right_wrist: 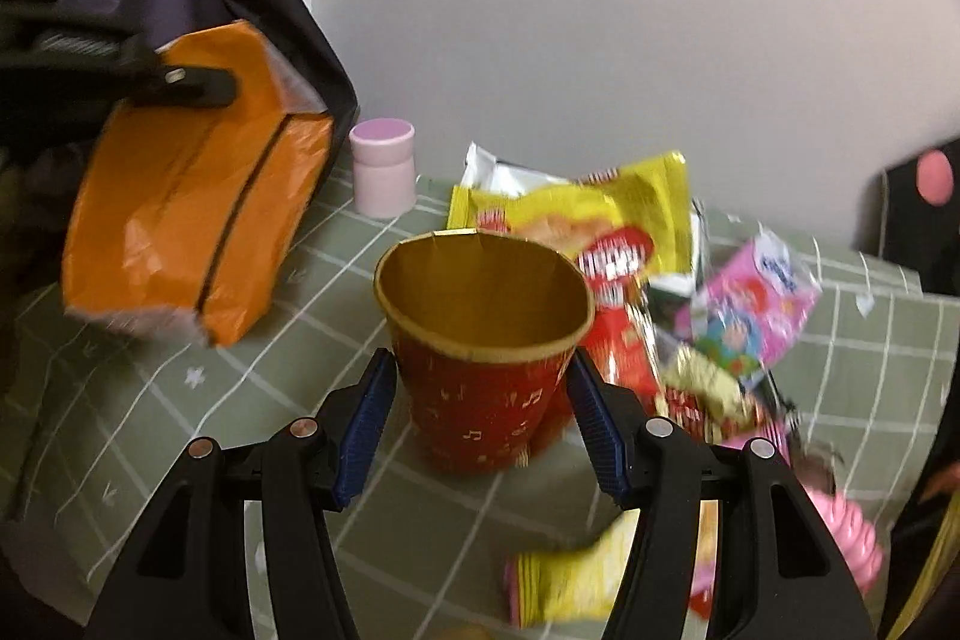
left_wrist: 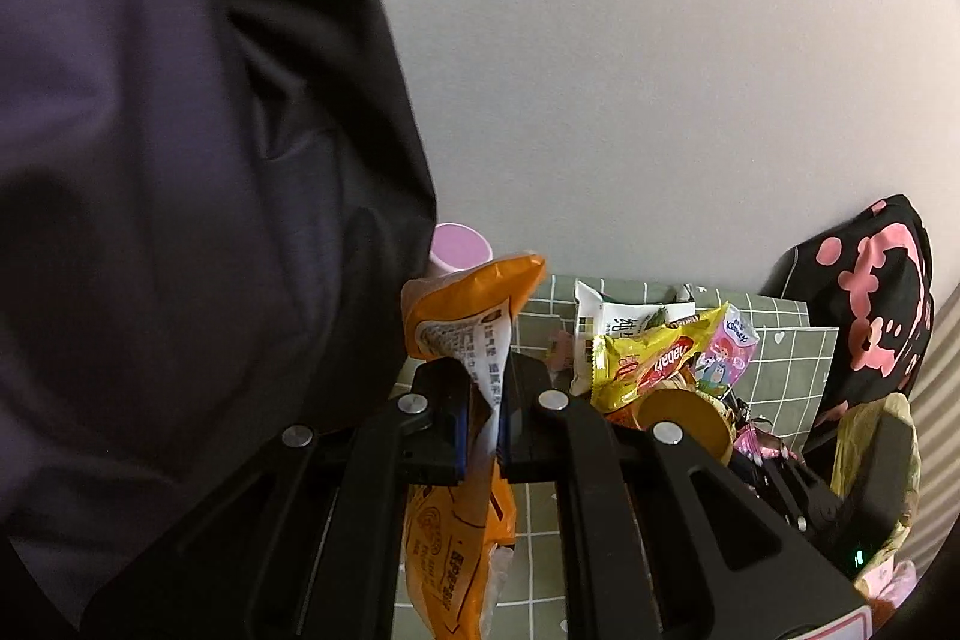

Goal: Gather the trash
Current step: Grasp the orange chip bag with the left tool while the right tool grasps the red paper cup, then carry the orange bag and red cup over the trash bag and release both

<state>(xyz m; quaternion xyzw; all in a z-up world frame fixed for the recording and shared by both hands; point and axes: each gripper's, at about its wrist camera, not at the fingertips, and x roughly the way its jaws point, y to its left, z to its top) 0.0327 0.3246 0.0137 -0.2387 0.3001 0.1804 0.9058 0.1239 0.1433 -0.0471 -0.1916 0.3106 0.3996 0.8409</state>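
Now | left gripper [left_wrist: 485, 400] pinched tight on orange wrapper [left_wrist: 462, 316], held above the checked cloth [right_wrist: 180, 400] | right gripper [right_wrist: 480, 418] spread, blue pads flanking red paper cup [right_wrist: 480, 388], contact unclear | wrapper pile [right_wrist: 630, 250] just beyond cup

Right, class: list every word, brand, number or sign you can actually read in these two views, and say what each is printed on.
"Kleenex": pink tissue pack, top corner, left wrist view.
Brand in a red oval on the yellow snack bag: upside down, not surely readable.
Orange wrapper in the left gripper: Chinese print, too small.
White packet: large Chinese characters, partly hidden.
Red cup between the right gripper's fingers: gold music notes, no words.
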